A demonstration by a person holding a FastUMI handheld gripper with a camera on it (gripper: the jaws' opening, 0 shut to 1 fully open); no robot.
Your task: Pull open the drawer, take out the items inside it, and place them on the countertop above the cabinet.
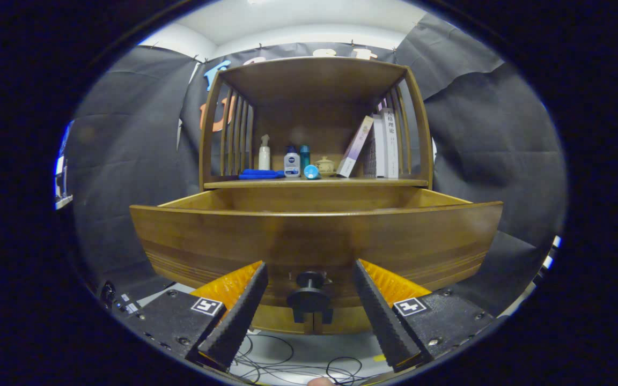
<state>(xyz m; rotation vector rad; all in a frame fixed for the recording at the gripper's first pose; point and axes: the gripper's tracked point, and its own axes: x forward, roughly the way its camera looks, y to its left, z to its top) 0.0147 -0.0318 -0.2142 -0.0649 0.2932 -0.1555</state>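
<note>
A wooden drawer [314,236] stands pulled out of the cabinet toward me, its front panel wide across the view. Its dark round knob [309,295] sits low on the panel, between my two fingers with a gap on each side. My gripper [309,276] is open, fingers [244,305] flanking the knob without touching it. The drawer's inside is hidden behind the front panel. Above it lies the countertop [384,183], holding a blue cloth [259,173], a white spray bottle [264,153], a white-and-blue bottle [291,162], a teal bottle [304,155] and a blue round item [311,171].
A small lidded pot [324,164] and several leaning books [379,145] stand on the right of the countertop, under a wooden shelf top [314,72] with slatted sides. Black cables [287,364] lie on the floor below the fingers.
</note>
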